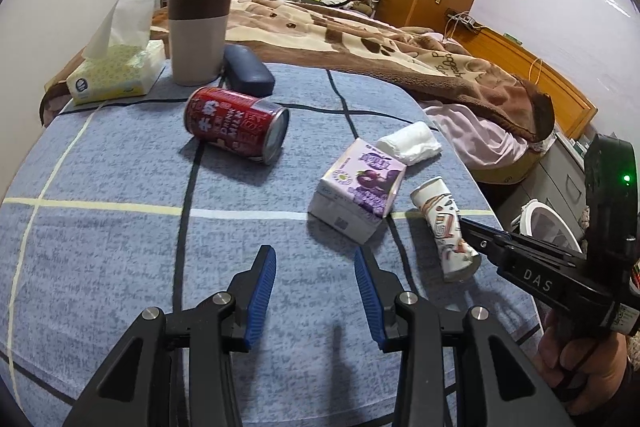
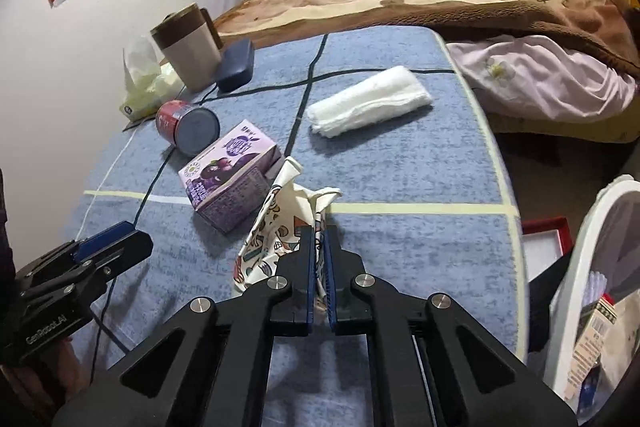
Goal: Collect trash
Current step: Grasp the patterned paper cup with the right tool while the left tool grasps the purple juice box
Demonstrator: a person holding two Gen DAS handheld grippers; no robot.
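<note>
Table [image 1: 120,187] under the blue checked cloth, bin [image 2: 580,267] off its right edge, already holding some packaging. Your route to it runs over the table's edge, so a drop there lands on the floor.

Blanket [image 1: 400,59] hangs close behind the table; a wide swing could snag it.

Mug [image 1: 198,35], tissue box [image 1: 116,71] and dark case [image 1: 248,71] look like keepers. Don't sweep them up.

Red can [image 1: 236,123] lies on its side. A nudge will likely roll it.

Purple carton [image 2: 230,183] sits just beside the cup; lifting carelessly may drag it.

Paper cup [image 2: 280,227], crushed flat, is pinched in your right gripper [image 2: 319,227], jaws nearly together on thin paper. It may tear or slip out.

Wad of tissue [image 2: 368,99] lies alone, soft, easy to miss.

Left gripper [image 1: 315,255] hovers with jaws wide, holding nothing.
</note>
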